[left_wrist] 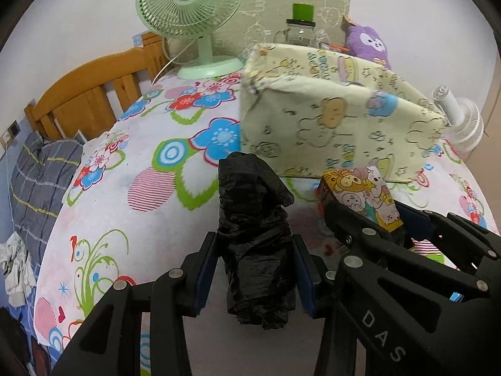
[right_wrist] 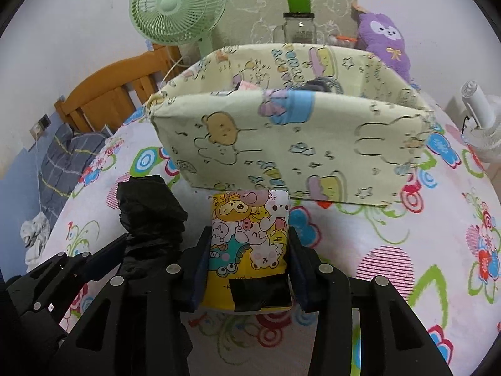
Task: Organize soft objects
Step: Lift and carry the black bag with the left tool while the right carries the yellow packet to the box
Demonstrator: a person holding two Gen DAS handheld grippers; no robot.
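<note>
Nearest, the left gripper (left_wrist: 255, 277) has its jaws clamped on a crumpled black plastic bag bundle (left_wrist: 253, 238), standing upright btwn the blue pads, top end poking out ahead. Right beside it, the right gripper (right_wrist: 249, 277) has jaws pressed on both sides of a cartoon-print packet (right_wrist: 250, 244) w/ a yellow ground and a strip of black tape (right_wrist: 260, 293) across its near end. Both grippers sit side by side, close together, over the near part of the bed, pointing down at a slant.

Under them: the bed's flowered sheet (right_wrist: 422, 250), pink/blue/green blooms on white.

Just past the packet, mid-bed, a pale yellow fabric box (right_wrist: 291, 144) w/ bear and bunny print, open top; something dark and something pink show inside near its back wall, can't tell what.

Behind the box, toward the far edge of the bed by the wall: a green desk fan (left_wrist: 191, 12) at the far left, a glass jar w/ green lid (right_wrist: 299, 18), a purple plush (right_wrist: 386, 39). White small fan (left_wrist: 463, 125) at the box's right side. Wooden headboard (left_wrist: 90, 94) far left.
</note>
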